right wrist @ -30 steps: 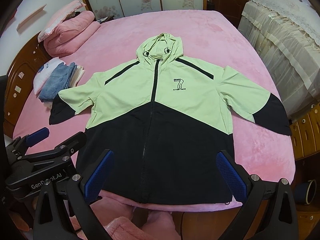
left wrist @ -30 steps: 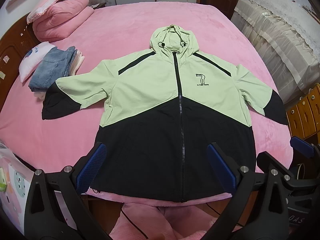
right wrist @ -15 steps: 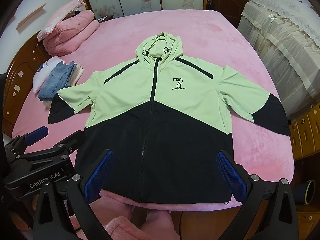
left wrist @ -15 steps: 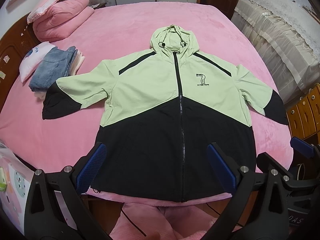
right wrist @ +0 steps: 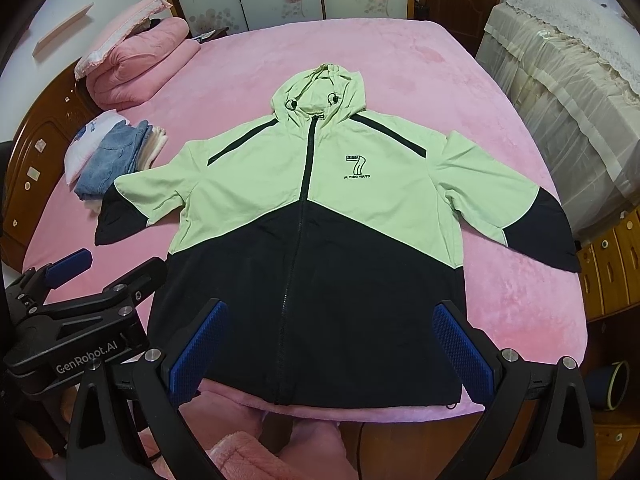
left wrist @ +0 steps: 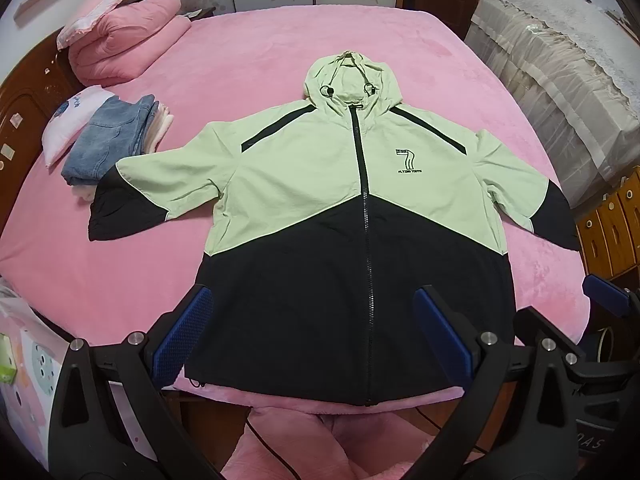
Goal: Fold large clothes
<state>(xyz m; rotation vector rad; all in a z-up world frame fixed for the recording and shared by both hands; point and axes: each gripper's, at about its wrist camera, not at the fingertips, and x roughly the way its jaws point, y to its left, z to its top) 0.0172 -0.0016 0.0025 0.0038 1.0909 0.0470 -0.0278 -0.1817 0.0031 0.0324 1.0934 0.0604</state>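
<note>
A hooded jacket (left wrist: 340,208) (right wrist: 320,216), pale green above and black below, lies flat and zipped on the pink bed, hood pointing away, both sleeves spread out. Its hem sits at the bed's near edge. My left gripper (left wrist: 312,336) hangs open above the hem with nothing between its blue pads (left wrist: 184,332). My right gripper (right wrist: 332,348) is open too, held over the hem, empty. The left gripper's body (right wrist: 72,320) shows at the left of the right wrist view. In the left wrist view the right gripper's body (left wrist: 576,344) shows at the right.
A stack of folded jeans and clothes (left wrist: 108,144) (right wrist: 112,156) lies by the jacket's left sleeve. A rolled pink quilt (left wrist: 124,36) sits at the far left corner. A wooden headboard (right wrist: 36,160) runs on the left, a covered cabinet (left wrist: 560,80) and drawers (right wrist: 612,264) on the right.
Both grippers stay open and almost still; the views shift only very slightly and the jacket has not moved.
</note>
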